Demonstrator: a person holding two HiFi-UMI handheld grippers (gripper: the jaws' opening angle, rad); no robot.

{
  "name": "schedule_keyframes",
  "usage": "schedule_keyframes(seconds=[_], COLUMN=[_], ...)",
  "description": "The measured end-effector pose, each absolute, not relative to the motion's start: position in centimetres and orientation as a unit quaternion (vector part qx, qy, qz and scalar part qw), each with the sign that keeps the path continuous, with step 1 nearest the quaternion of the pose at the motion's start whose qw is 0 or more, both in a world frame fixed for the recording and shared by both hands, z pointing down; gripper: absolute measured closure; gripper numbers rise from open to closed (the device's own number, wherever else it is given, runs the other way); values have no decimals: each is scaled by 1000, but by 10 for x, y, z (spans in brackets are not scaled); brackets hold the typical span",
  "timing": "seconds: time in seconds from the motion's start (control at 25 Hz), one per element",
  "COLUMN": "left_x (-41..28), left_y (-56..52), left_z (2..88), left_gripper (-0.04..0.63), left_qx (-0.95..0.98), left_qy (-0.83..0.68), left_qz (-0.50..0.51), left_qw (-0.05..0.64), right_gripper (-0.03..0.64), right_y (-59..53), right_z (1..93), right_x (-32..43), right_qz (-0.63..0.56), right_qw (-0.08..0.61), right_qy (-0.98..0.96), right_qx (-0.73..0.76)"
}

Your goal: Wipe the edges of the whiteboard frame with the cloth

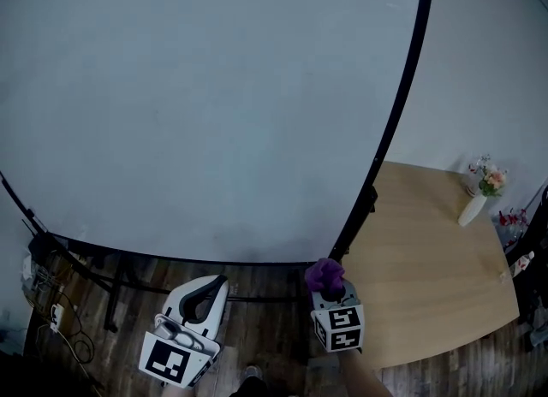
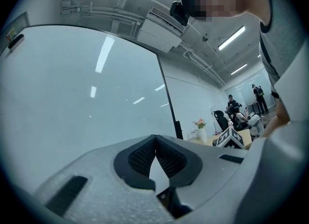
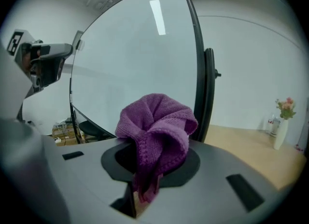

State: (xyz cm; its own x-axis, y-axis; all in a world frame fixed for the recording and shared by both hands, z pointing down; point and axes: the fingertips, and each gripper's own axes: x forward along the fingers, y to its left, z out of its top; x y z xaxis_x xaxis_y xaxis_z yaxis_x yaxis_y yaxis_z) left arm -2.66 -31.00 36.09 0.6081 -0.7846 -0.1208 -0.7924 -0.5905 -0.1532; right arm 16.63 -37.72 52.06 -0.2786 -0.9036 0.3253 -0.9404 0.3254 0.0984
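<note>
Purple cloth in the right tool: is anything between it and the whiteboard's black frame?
Nothing visible does. The purple knitted cloth, clamped in the right tool, faces the whiteboard's black frame edge across open air.

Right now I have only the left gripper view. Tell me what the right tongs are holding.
Observer: The right gripper is shut on a purple cloth, bunched up above its tongs.
Operator: Report where the cloth sits against the frame.
Observer: The head view puts it right by the lower right corner of the whiteboard frame. I cannot tell whether they touch.
Operator: Describe the floor under the board.
Observer: Loose cables lie on the wooden floor at the left.
</note>
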Motion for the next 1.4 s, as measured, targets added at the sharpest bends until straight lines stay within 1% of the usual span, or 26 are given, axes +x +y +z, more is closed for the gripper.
schedule_keyframes(seconds=[0.32, 0.76, 1.4], left_x=[-49, -58, -50], left_y=[-257, -190, -116], left_z=[360, 353, 361], left_gripper=[578, 578, 578], left_qx=[-860, -824, -789], left_qy=[499, 554, 606], left_qz=[24, 13, 16], left_qw=[100, 117, 100], right_gripper=[541, 540, 537], right_y=[-330, -270, -204], right_z=[480, 439, 410], right_x=[139, 123, 135], right_qz=[32, 17, -1], right_qw=[148, 109, 72], right_qy=[-844, -887, -914], right_qx=[514, 448, 399])
